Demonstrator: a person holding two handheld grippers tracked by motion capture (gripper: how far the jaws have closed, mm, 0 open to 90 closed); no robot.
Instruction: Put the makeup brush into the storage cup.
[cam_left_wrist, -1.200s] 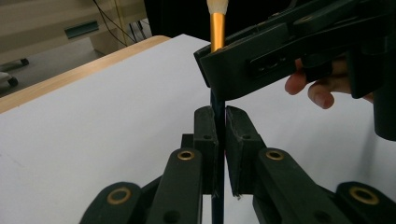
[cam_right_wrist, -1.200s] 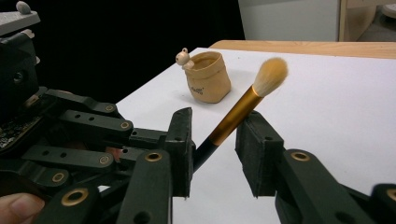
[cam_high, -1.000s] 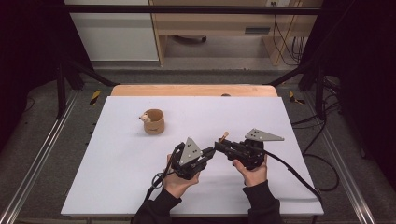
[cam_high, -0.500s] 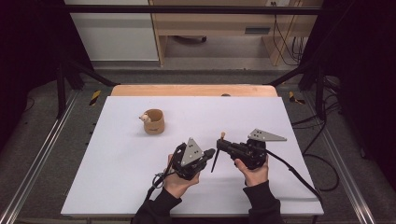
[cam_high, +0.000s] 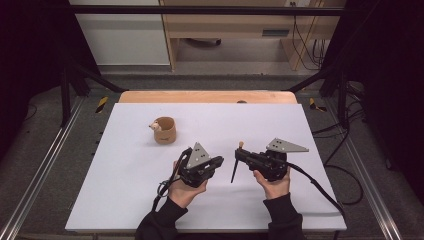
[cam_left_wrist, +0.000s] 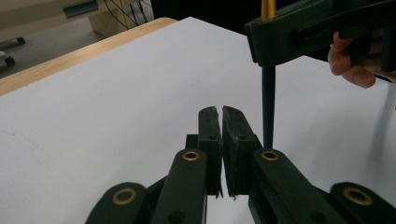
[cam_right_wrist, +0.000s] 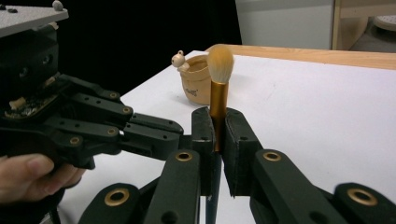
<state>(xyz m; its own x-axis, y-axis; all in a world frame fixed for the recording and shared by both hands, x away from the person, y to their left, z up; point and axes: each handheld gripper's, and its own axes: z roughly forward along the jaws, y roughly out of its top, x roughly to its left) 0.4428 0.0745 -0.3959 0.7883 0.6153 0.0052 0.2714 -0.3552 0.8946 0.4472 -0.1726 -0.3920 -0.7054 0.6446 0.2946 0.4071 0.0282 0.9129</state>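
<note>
A makeup brush (cam_high: 235, 165) with pale bristles, a gold ferrule and a dark handle stands upright in my right gripper (cam_high: 238, 153), which is shut on it. In the right gripper view the jaws (cam_right_wrist: 218, 116) clamp the gold ferrule, with the bristles of the brush (cam_right_wrist: 220, 58) above them. My left gripper (cam_high: 220, 161) is shut on nothing, a short way left of the brush. In the left gripper view its pads (cam_left_wrist: 222, 112) meet, and the brush handle (cam_left_wrist: 268, 105) hangs just beyond them. A small tan cup (cam_high: 164, 130) with a figure on its rim stands farther back left.
The white tabletop (cam_high: 125, 190) has a wooden strip (cam_high: 207, 96) along its far edge. Metal frame rails (cam_high: 40, 170) run along both sides. Cables trail from both grippers toward the front. The cup (cam_right_wrist: 196, 79) sits behind the brush in the right gripper view.
A second ago the two grippers stood tip to tip at the brush. They now stand slightly apart, and the brush hangs from the right gripper with its handle pointing down.
</note>
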